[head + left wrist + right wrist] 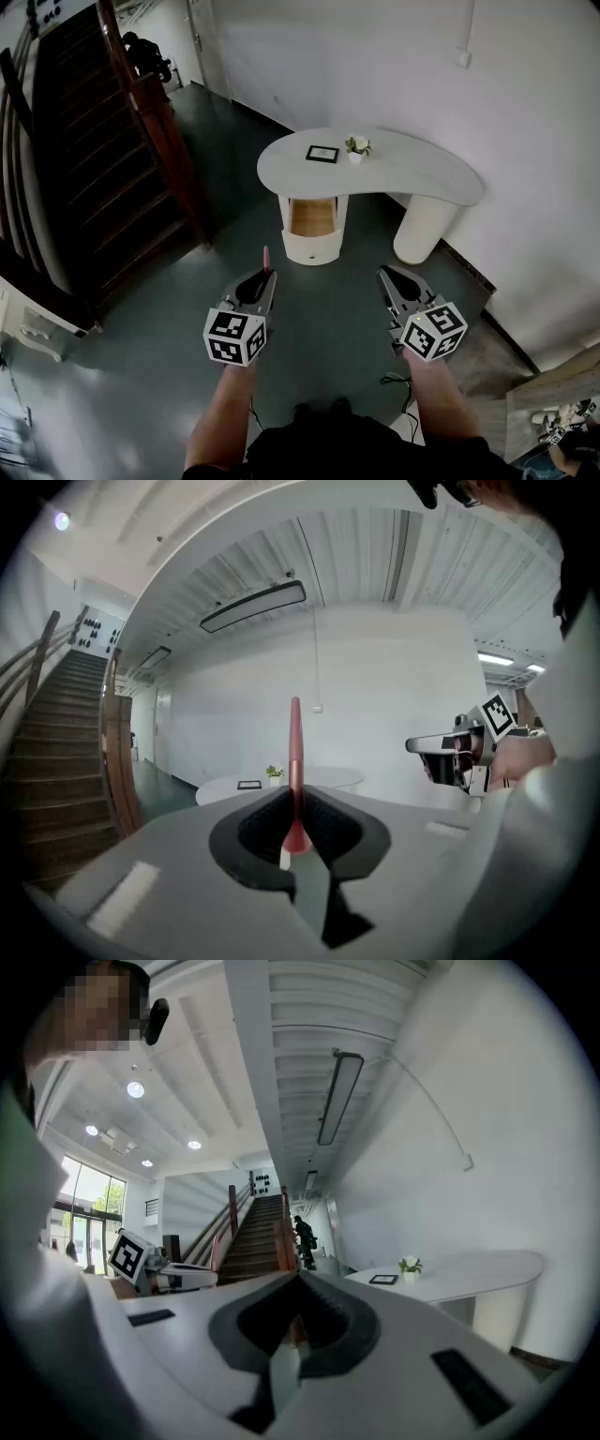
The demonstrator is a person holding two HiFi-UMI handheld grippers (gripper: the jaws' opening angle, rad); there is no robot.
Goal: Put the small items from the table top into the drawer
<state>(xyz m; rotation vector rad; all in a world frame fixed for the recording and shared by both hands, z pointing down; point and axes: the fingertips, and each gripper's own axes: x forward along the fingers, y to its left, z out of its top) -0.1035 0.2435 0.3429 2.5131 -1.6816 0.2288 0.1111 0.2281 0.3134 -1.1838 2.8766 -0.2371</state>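
A white curved table point(422, 173) stands ahead, some way off. On it are a small black picture frame point(322, 154) and a little potted plant point(357, 146). Under its left end a drawer point(312, 218) hangs open, showing a wooden inside. My left gripper point(265, 274) is shut on a slim pink-red pen point(267, 255); in the left gripper view the pen point(294, 752) sticks up from between the jaws of my left gripper point(294, 797). My right gripper point(386, 274) is shut with nothing in it, as the right gripper view point(298, 1283) also shows. Both are held over the floor, short of the table.
A dark wooden staircase point(84, 159) rises on the left, its handrail post point(169, 141) near the table's left side. A person point(142, 53) stands far back by the stairs. A white wall point(525, 112) runs behind and right of the table. The floor point(141, 366) is dark green.
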